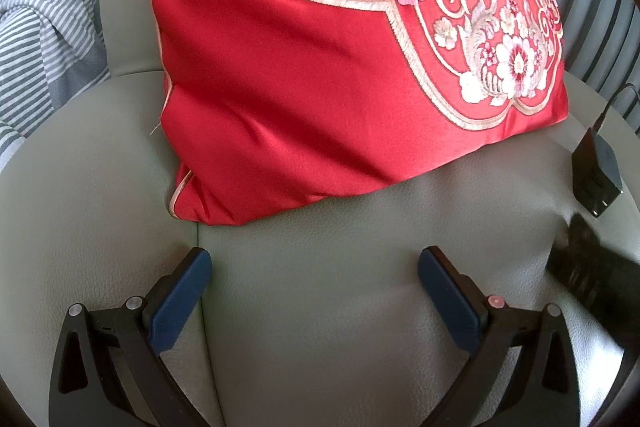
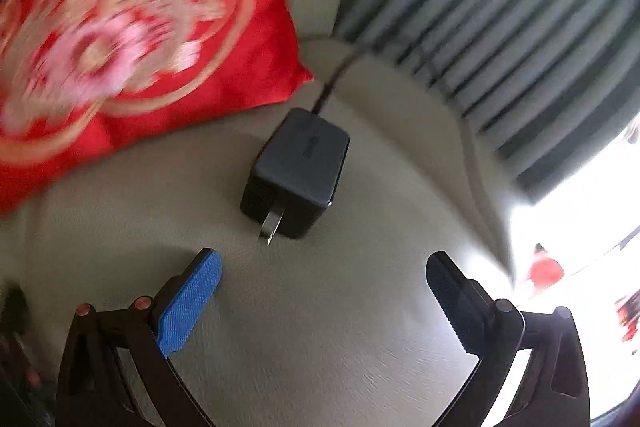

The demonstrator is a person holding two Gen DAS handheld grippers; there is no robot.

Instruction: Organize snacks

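Left wrist view shows striped bedding (image 1: 36, 39) at far left, then the left tool (image 1: 314, 267), its pads wide apart and empty, over a grey-green sofa seat (image 1: 320, 327) facing a red embroidered cushion (image 1: 320, 67). Right wrist view shows the right tool (image 2: 324, 269), likewise spread and empty, with a black charger (image 2: 298, 171) just ahead, prongs toward it. No snacks are visible, so their direction cannot be told.

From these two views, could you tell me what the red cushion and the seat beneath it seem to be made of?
Red cushion: likely satin, given its glossy sheen and soft folds, with gold and pink embroidery. Seat: probably grey-green leather or an imitation, given its fine pebbled grain and stitched seam.
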